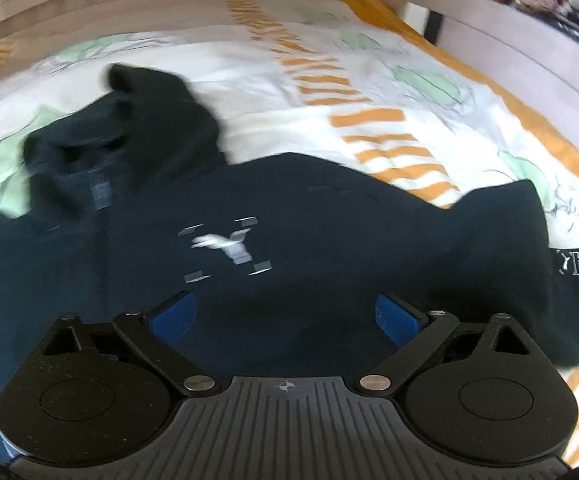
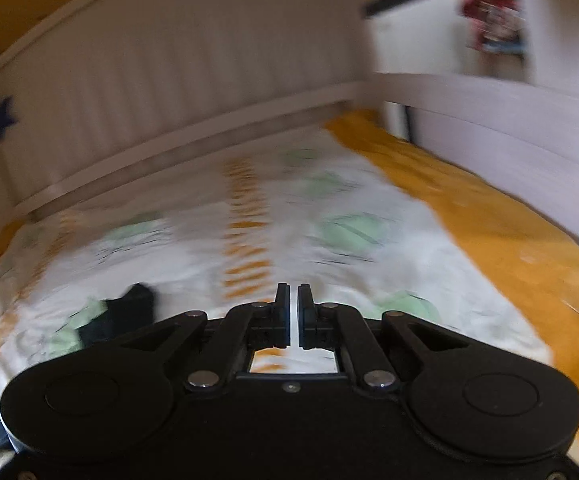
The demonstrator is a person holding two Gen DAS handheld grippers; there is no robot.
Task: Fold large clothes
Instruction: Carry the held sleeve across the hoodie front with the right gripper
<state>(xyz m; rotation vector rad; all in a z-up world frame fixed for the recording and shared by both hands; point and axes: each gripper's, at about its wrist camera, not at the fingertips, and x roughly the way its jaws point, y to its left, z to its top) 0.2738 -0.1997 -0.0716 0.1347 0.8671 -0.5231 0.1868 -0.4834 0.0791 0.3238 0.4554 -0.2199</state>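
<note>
A dark navy hoodie (image 1: 289, 208) with a white chest logo lies spread on the bed, its hood (image 1: 141, 116) pointing away and one sleeve (image 1: 529, 240) folded in at the right. My left gripper (image 1: 285, 320) is open, its blue pads wide apart, hovering low over the hoodie's body. In the right wrist view only a small dark piece of the hoodie (image 2: 125, 316) shows at the left. My right gripper (image 2: 294, 308) is shut with a thin gap and holds nothing, above the bedcover.
The bedcover (image 1: 369, 92) is white with green shapes and orange stripes, with an orange border (image 2: 509, 248) on the right. A white bed rail (image 2: 209, 148) runs along the far side and right. A shelf with coloured items (image 1: 541, 0) stands beyond.
</note>
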